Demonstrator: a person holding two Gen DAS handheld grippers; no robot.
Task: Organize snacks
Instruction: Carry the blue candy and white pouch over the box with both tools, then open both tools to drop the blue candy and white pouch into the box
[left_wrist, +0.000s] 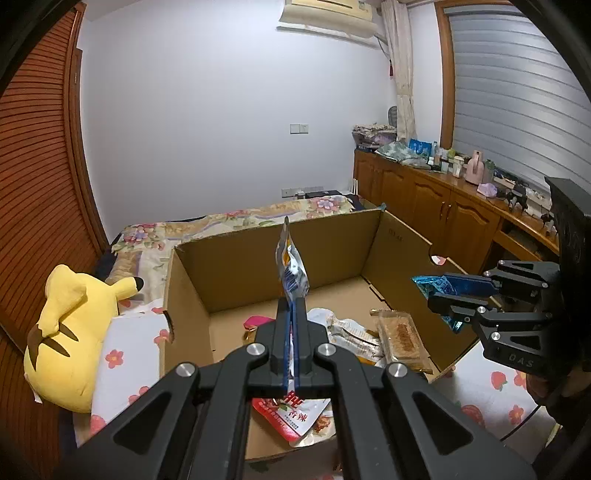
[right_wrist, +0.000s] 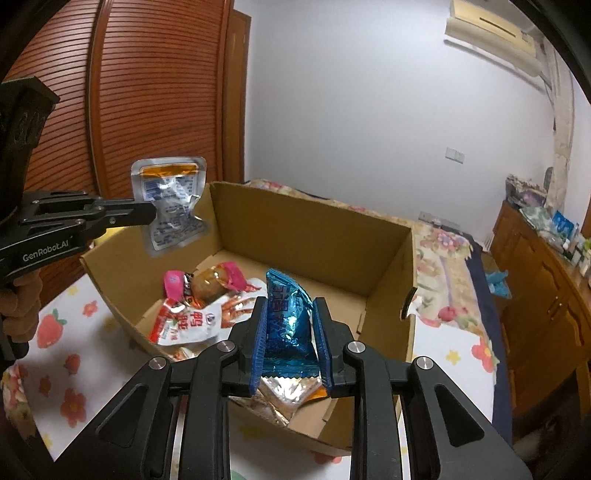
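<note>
- Left wrist view: my left gripper (left_wrist: 291, 314) has its jaws pressed together on a silver snack pouch (left_wrist: 291, 271), seen edge-on and standing upright above the open cardboard box (left_wrist: 258, 251).
- Right wrist view: I see the same silver pouch (right_wrist: 173, 206) flat-on, with an orange strip along its top, pinched at its left edge and hanging over the box's near-left corner.
- My right gripper (right_wrist: 291, 339) pinches a blue foil packet (right_wrist: 288, 321) between its blue pads (right_wrist: 260, 343), held above the box (right_wrist: 314, 229) interior.
- On the box floor I see a red-and-white pouch (right_wrist: 192, 321), a pink-ended brown snack (right_wrist: 207, 284) and a clear-wrapped cake bar (left_wrist: 400, 336), lying close together.
- The box sits on a flower-print bedspread (left_wrist: 125, 354); a yellow plush toy (left_wrist: 70, 332) lies just beside its left wall.
- A wooden cabinet (left_wrist: 436, 199) with clutter on top runs along the right wall.
</note>
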